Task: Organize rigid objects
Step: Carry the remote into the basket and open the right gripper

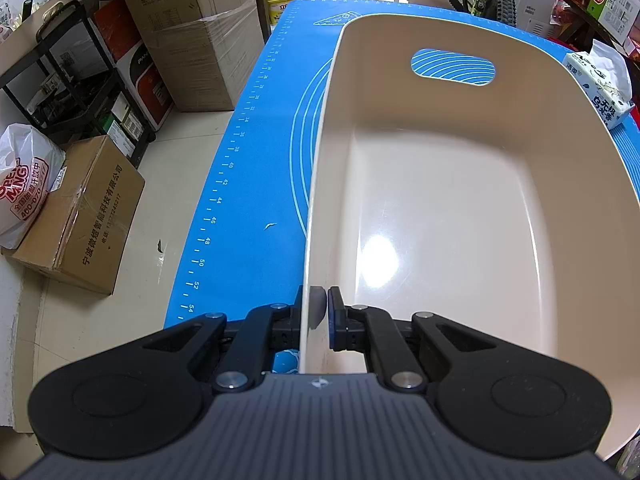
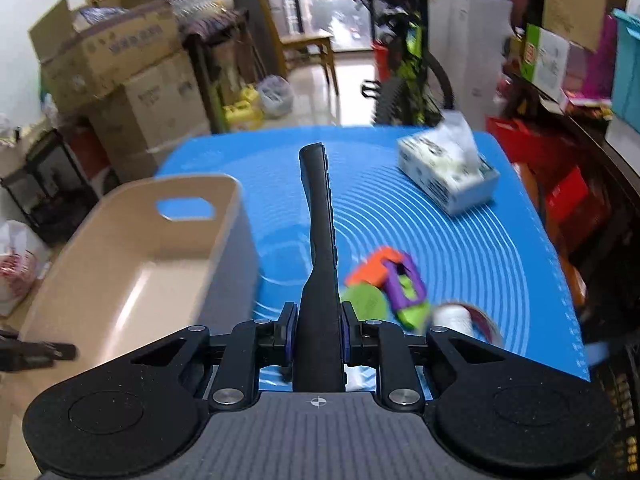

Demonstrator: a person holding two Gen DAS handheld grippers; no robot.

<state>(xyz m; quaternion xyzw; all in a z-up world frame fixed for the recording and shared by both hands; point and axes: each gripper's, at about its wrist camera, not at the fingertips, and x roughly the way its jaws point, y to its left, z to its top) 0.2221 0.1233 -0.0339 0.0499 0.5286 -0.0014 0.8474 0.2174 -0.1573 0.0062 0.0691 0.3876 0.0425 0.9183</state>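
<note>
A beige plastic bin (image 1: pixel 440 208) with a handle cut-out stands on the blue mat (image 1: pixel 256 168); nothing lies in the part of it that shows. My left gripper (image 1: pixel 316 312) is shut on the bin's near-left rim. The bin also shows at the left of the right wrist view (image 2: pixel 132 264). My right gripper (image 2: pixel 318 332) is shut on a long black remote control (image 2: pixel 320 236), held edge-on above the mat, right of the bin. An orange, purple and green toy (image 2: pixel 392 284) and a small white object (image 2: pixel 452 316) lie on the mat just right of the remote.
A tissue box (image 2: pixel 448 172) sits at the mat's far right, also in the left wrist view (image 1: pixel 600 84). Cardboard boxes (image 1: pixel 80 216), a black rack (image 1: pixel 76 80) and plastic bags stand on the floor to the left. A bicycle (image 2: pixel 408 80) and cluttered shelves are behind and right.
</note>
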